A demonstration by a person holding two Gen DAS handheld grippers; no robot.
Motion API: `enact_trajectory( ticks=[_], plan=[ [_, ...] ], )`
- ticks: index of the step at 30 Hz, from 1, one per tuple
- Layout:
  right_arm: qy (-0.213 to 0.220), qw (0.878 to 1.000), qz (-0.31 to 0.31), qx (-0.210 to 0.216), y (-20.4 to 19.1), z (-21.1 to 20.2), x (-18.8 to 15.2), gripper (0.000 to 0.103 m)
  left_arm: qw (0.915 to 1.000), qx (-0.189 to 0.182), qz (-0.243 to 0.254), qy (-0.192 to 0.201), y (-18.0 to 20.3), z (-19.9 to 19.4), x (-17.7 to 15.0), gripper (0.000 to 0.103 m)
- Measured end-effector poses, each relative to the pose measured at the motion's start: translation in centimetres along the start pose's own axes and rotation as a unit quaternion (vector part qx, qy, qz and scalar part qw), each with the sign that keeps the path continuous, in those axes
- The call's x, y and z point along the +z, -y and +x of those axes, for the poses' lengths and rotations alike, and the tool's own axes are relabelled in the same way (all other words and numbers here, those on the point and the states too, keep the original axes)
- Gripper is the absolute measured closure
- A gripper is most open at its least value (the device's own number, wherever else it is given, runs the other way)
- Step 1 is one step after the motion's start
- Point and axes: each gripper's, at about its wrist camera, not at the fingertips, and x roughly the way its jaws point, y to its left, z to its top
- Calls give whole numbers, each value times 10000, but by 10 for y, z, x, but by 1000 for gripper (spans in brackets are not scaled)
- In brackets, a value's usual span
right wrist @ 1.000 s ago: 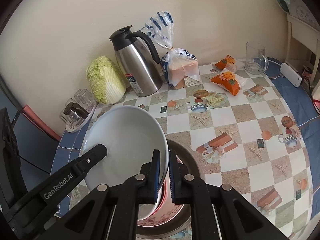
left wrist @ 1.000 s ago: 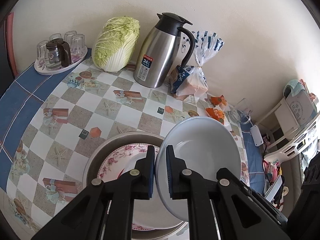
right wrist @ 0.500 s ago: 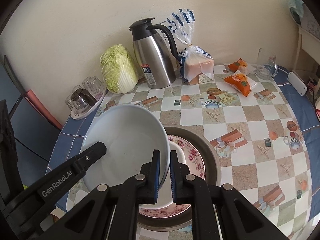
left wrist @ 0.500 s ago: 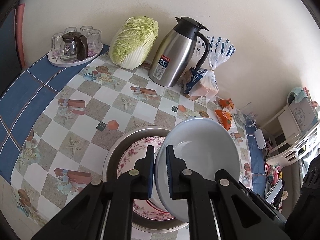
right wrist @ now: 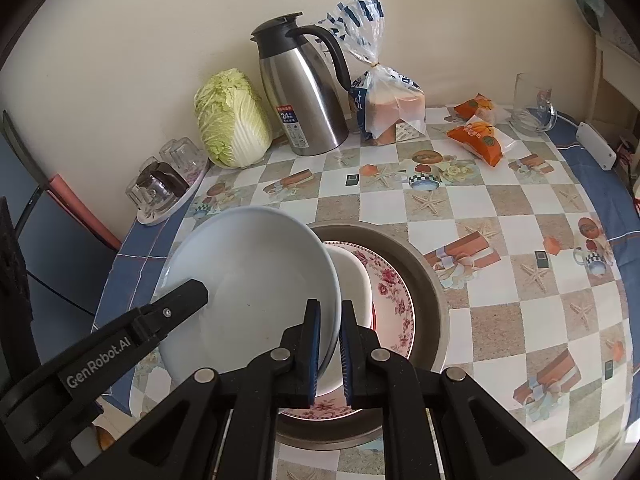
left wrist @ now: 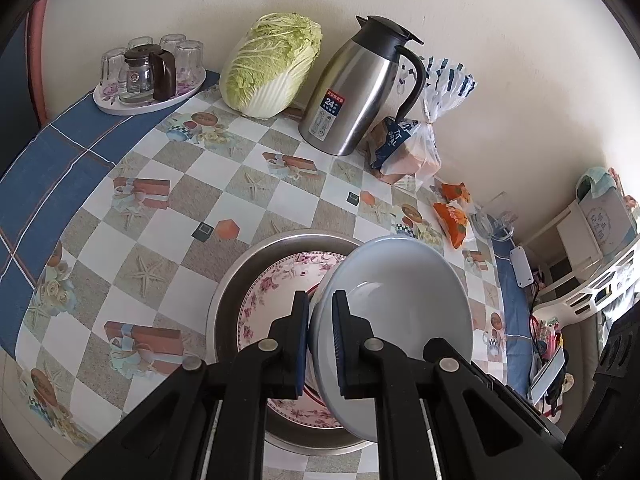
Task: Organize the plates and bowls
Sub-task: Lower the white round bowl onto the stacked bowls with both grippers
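Observation:
A pale blue-grey bowl [left wrist: 404, 300] [right wrist: 256, 292] is held tilted above the table. My left gripper [left wrist: 321, 316] is shut on one side of its rim and my right gripper [right wrist: 330, 322] is shut on the opposite side. Below it a metal basin [left wrist: 240, 276] [right wrist: 428, 276] holds a pink floral plate [left wrist: 276, 280] [right wrist: 394, 288]. A white dish [right wrist: 354, 280] lies on that plate, partly hidden by the bowl. The left gripper's arm [right wrist: 132, 340] shows in the right wrist view.
Along the wall stand a steel thermos jug [left wrist: 356, 88], a cabbage [left wrist: 272, 68], a bread bag [left wrist: 412, 148] and a tray of glasses [left wrist: 148, 76]. Orange snack packets [right wrist: 478, 136] and a glass mug [right wrist: 534, 106] lie at the right. A white rack [left wrist: 592, 276] stands beyond the table edge.
Both grippers have risen and pulled back with the bowl held between them, so more of the table and basin shows. Their hold on the rim is unchanged.

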Motion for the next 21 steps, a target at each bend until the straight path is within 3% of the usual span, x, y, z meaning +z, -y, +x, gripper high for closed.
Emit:
enact_trajectory(
  ticks=[21],
  plan=[
    [-95, 9997, -71, -199, 10, 11, 0, 89, 9997, 103, 51, -202, 9, 14, -3, 93]
  ],
)
